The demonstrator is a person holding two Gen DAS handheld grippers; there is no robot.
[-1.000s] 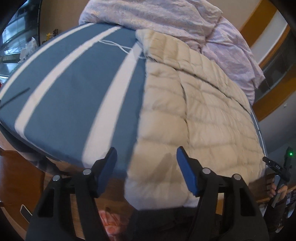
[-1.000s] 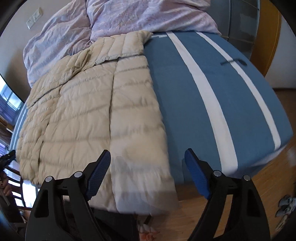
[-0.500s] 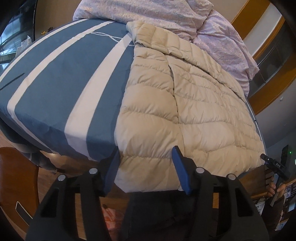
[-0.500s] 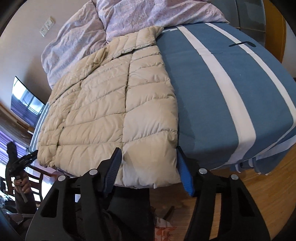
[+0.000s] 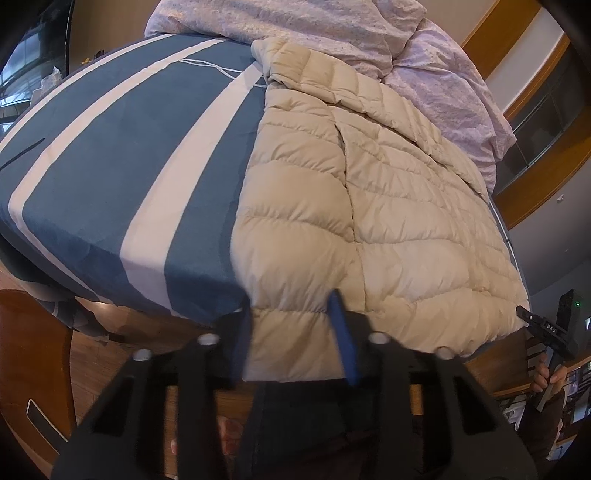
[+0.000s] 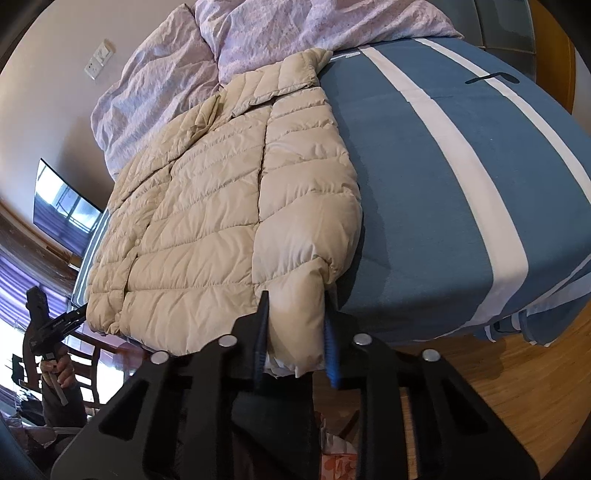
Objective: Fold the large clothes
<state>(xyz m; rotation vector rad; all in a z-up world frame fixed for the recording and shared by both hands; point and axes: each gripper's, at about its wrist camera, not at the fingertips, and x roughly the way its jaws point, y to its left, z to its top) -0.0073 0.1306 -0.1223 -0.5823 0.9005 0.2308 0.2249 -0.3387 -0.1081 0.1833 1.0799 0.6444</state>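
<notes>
Both two-finger grippers are seen clamped on the near hem of a cream quilted down jacket (image 5: 369, 206) spread flat on a bed. In the left wrist view, the left gripper (image 5: 291, 325) is placed at 6 o'clock, its blue-padded fingers (image 5: 341, 332) pressed into the puffy hem at the jacket's left corner; its jaws have just been closing, and the fabric is pinched between them. In the right wrist view, the right gripper (image 6: 295, 325) is likewise found at 6 o'clock, its blue pads (image 6: 330, 347) squeezed against the jacket's (image 6: 221, 206) right hem corner, which is bunched and bulged between the fingers; these jaws too have just been closing on the cloth.

The jacket is laid lengthwise, collar toward 12 o'clock, hem hanging slightly over the bed's near edge. It is rested on a blue bedsheet with broad white stripes (image 5: 129, 155), which fills the side from 9 to 11 o'clock in the left view and from 1 to 4 o'clock in the right view (image 6: 443, 166). A rumpled lilac duvet (image 5: 295, 29) is heaped at 12 o'clock, touching the collar. Wooden flooring (image 6: 517, 387) is visible below the bed at 4 o'clock in the right view.
</notes>
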